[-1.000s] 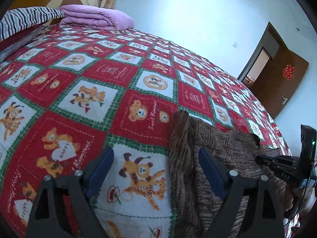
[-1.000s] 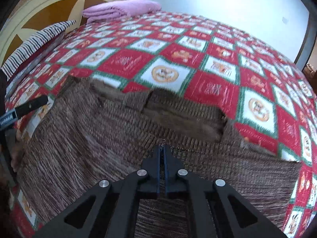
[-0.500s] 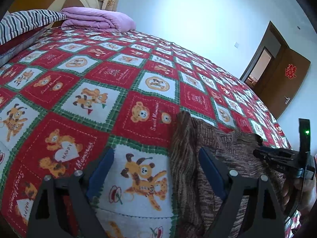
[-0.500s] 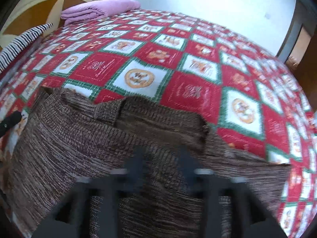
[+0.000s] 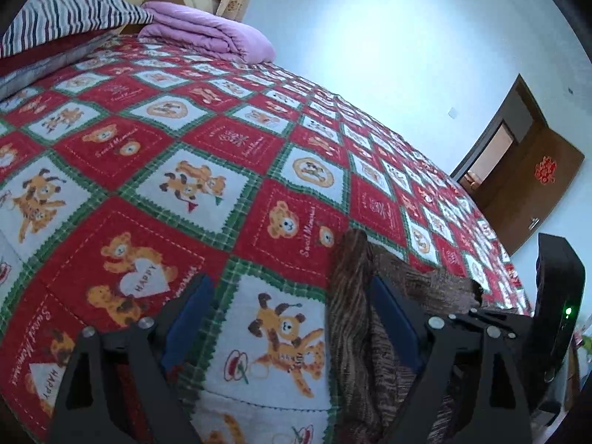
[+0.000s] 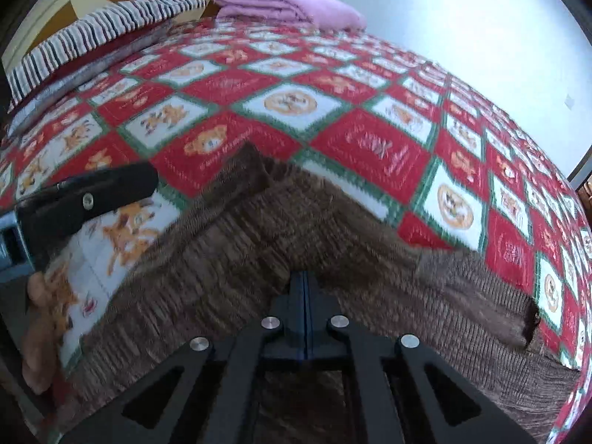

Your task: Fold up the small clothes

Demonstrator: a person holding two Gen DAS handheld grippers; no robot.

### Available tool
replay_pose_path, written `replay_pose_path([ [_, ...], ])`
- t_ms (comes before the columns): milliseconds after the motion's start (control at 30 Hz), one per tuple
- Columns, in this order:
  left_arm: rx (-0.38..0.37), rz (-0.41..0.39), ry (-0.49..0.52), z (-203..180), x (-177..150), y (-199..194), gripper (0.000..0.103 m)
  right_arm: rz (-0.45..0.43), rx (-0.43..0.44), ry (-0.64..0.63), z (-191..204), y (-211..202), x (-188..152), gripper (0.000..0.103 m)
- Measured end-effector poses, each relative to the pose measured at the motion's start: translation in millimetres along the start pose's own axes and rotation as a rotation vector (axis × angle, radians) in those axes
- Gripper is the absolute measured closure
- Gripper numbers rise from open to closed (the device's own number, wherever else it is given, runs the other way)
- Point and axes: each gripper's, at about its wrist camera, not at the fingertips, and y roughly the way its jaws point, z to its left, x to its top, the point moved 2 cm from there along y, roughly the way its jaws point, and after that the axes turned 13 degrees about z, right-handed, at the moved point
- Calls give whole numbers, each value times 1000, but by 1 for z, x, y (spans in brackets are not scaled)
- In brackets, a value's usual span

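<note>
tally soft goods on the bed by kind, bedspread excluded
Brown knit garment: 1
Folded purple blanket: 1
Striped pillow: 1
Total: 3

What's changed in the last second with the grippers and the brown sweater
The right gripper opened briefly, is shut again, and has swung toward the left gripper. The brown sweater shows no clear shift. The left gripper stays open, straddling the sweater's edge on the bedspread.
</note>
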Motion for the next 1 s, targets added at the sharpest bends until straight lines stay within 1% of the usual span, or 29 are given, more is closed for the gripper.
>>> replay_pose_path([
  [33,-5,1,-9,1,0,0,13,-12,39,29,-6,-3,-2,101],
  [100,-10,-5,-14,2,-1,-1,13,-29,82,62,-15,-10,-5,99],
  [167,-7,-17,-11,1,-1,-4,13,-35,81,105,-25,-19,-10,76],
  [200,-5,-19,-12,1,-2,-4,13,-37,104,120,-27,-23,-11,55],
  [233,-1,-22,-18,2,-1,-5,13,-41,146,138,-29,-26,-10,46],
  [267,-2,-25,-23,3,-2,-6,13,-48,189,156,-28,-28,-8,46],
  [400,-4,-42,-52,9,-1,-9,13,-44,202,176,-20,-30,11,46],
  [433,-4,-49,-58,11,-1,-10,13,-30,201,186,-18,-27,18,46],
  [500,-9,-59,-63,12,0,-11,8,3,173,228,-17,-18,30,46],
  [533,-11,-66,-64,12,0,-12,6,22,173,247,-17,-10,38,46],
  [600,-20,-70,-63,12,0,-12,6,54,154,275,-17,1,47,46],
  [633,-26,-68,-65,13,0,-12,6,79,144,284,-17,8,50,49],
  [667,-32,-68,-68,14,1,-12,6,101,142,296,-17,14,53,56],
  [700,-39,-70,-73,15,1,-12,6,109,130,297,-16,17,55,74],
  [733,-47,-70,-81,17,1,-12,6,108,82,282,-13,17,56,83],
  [767,-57,-70,-94,19,2,-12,6,97,72,272,-12,15,56,87],
  [800,-67,-71,-108,22,2,-13,6,84,68,267,-12,11,56,91],
  [900,-94,-79,-147,29,2,-14,6,27,103,271,-13,-7,59,95],
  [933,-99,-82,-153,30,2,-14,6,-7,123,261,-10,-15,61,95],
  [1000,-94,-84,-147,28,2,-14,6,-34,120,235,-2,-20,66,95],
])
